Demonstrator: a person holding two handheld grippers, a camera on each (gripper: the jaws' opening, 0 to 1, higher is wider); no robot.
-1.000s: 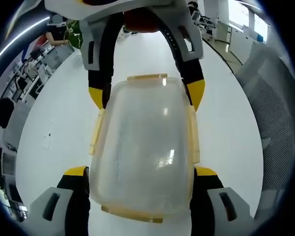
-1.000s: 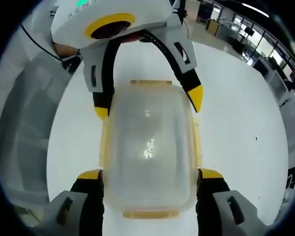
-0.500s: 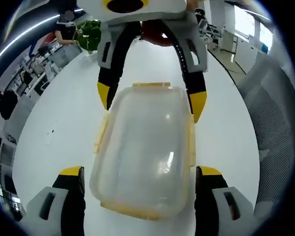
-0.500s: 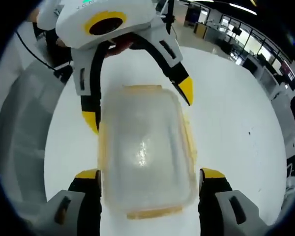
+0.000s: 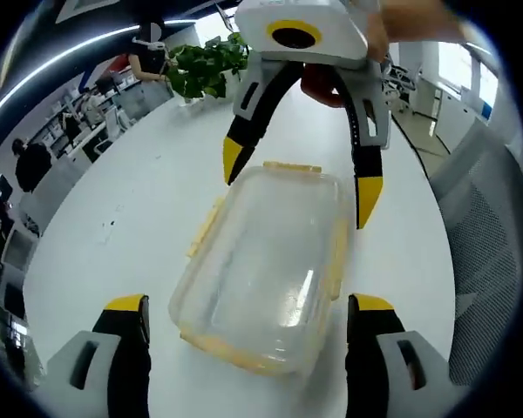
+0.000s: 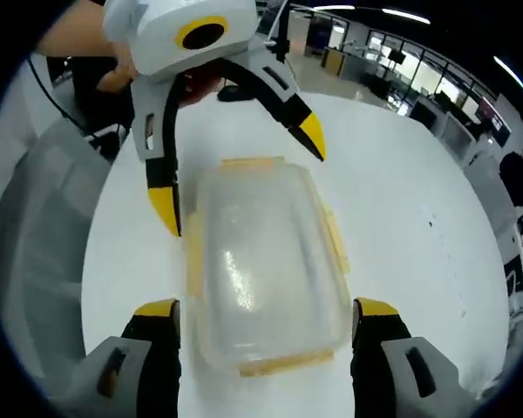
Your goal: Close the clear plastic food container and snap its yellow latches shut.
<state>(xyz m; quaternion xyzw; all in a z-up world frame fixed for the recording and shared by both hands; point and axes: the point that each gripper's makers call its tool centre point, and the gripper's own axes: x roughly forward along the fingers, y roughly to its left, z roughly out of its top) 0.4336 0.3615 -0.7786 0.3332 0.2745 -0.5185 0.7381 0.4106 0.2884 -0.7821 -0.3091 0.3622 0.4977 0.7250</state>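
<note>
Your left claw (image 5: 248, 305) and right claw (image 6: 267, 309) both stand released, holding nothing. Between them the clear container (image 6: 266, 266) rests on the white desk (image 5: 139, 200), lid already on. The yellow latches (image 5: 338, 257) look partly unsnapped, so pressing them remains.

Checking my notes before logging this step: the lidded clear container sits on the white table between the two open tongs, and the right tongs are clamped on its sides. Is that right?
Not quite. The right tongs are not clamped: in the right gripper view their yellow tips stand apart from the container, open on either side. The rest holds: it sits lidded on the white table, and the left tongs are open too.
</note>
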